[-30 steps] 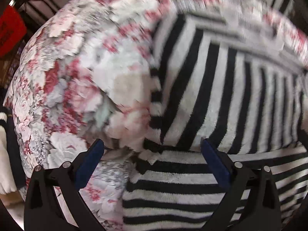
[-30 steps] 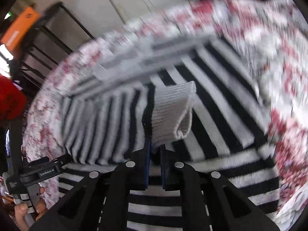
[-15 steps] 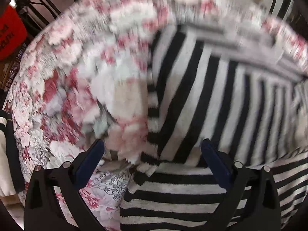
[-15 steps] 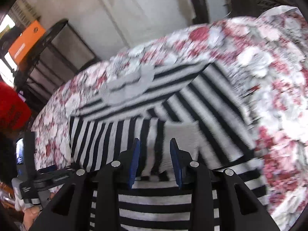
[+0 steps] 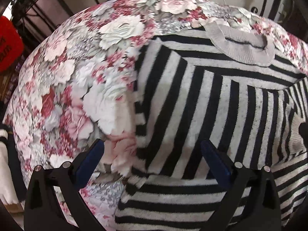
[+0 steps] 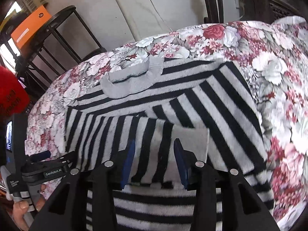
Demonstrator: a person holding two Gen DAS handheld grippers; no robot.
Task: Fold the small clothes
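A black-and-white striped sweater [image 5: 202, 115] with a grey collar [image 5: 240, 46] lies flat on a floral tablecloth [image 5: 77, 86]. My left gripper [image 5: 152, 152] hovers open over the sweater's left edge, nothing between its blue pads [image 5: 92, 154]. In the right wrist view the sweater [image 6: 211, 100] has a sleeve folded across its body, and the grey cuff [image 6: 192, 140] rests flat. My right gripper [image 6: 155, 154] is above that sleeve with its jaws opening; the pads [image 6: 129, 161] stand apart from the fabric. The left gripper [image 6: 48, 165] shows at the left, held by a hand [image 6: 21, 207].
A black metal rack [image 6: 57, 38] with an orange box [image 6: 30, 25] stands behind the table by a white wall. A red object [image 6: 11, 92] is at the left. A white garment [image 5: 3, 163] hangs past the table's left edge. Floral cloth [image 6: 279, 96] spreads to the right.
My right gripper opened and let go of the sleeve cuff, which now lies flat on the sweater. Both grippers lifted a little; the left stayed open.
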